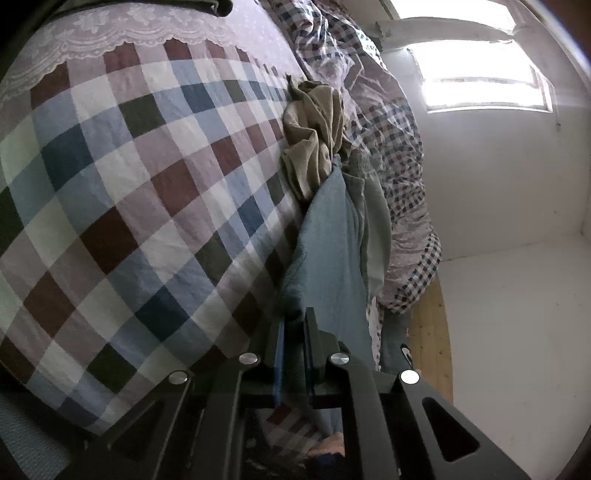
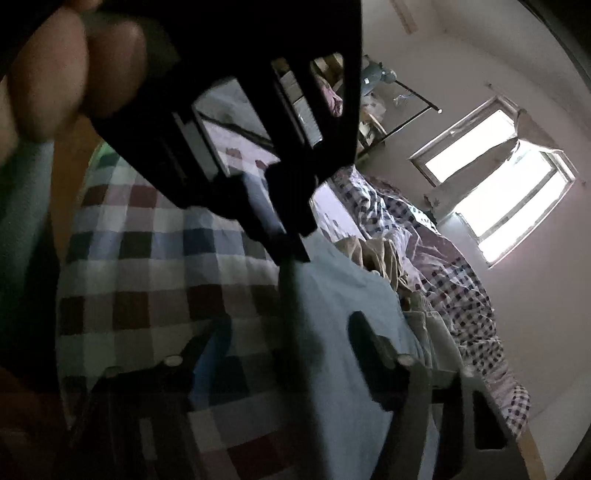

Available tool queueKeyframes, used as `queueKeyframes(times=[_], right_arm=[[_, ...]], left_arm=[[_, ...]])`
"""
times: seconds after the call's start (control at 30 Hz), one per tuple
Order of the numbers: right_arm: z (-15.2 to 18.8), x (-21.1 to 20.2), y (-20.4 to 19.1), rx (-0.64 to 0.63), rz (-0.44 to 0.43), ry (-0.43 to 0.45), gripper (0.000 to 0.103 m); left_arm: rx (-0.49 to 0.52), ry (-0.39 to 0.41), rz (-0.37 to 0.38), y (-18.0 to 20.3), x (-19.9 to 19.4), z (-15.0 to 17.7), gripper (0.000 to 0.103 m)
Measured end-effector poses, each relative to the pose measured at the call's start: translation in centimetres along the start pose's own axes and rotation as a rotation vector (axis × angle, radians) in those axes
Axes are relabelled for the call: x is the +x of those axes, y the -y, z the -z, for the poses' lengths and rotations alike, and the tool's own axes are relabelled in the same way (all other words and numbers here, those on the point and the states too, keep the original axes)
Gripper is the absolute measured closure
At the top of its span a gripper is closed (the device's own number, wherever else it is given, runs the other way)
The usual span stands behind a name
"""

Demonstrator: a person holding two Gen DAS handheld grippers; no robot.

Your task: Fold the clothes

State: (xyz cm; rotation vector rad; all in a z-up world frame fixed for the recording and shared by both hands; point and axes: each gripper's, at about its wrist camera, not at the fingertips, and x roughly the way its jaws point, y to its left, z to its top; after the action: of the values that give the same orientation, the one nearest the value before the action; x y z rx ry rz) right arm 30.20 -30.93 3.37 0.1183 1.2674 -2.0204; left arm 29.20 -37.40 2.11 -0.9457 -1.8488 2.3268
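**Left gripper pinched on the blue garment, right gripper open around it**

Your left gripper (image 1: 293,325) was closed on an edge of the blue garment (image 1: 332,258), the cloth running away from its jaws across the checked bedspread (image 1: 122,192). Just beyond the garment lay a crumpled tan garment (image 1: 314,136), and beside it a rumpled checked quilt (image 1: 391,155).

Your right gripper (image 2: 284,347) stood with its jaws apart, the blue garment (image 2: 343,295) lying between them; the blurred picture did not show the pads pressing on it.

Only the right wrist view showed your left gripper (image 2: 295,243) from outside, reaching in from above and meeting the cloth's upper edge, with your fingers (image 2: 74,70) behind it. Only the left wrist view showed the bedspread's lace border (image 1: 110,33) and the wooden floor (image 1: 428,339).
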Motion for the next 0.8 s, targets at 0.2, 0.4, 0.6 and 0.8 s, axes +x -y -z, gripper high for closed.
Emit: queueKeyframes(times=[0.2, 0.4, 0.6, 0.8], right_arm=[[0.0, 1.4, -0.2, -0.034, 0.016, -0.014, 0.089], [-0.5, 0.9, 1.3, 0.017, 0.006, 0.012, 0.1], [-0.8, 0.2, 2.5, 0.049, -0.01, 0.029, 0.1], [-0.9, -0.1, 3.5, 0.067, -0.029, 0.041, 0.1]], left_arm=[[-0.019, -0.021, 0.0, -0.3, 0.3, 0.0, 0.095], [-0.026, -0.038, 0.041, -0.1, 0.5, 0.2, 0.051], [0.003, -0.074, 0.061, 0.7, 1.8, 0.4, 0.043], [0.033, -0.115, 0.074, 1.9, 4.0, -0.6, 0.043]])
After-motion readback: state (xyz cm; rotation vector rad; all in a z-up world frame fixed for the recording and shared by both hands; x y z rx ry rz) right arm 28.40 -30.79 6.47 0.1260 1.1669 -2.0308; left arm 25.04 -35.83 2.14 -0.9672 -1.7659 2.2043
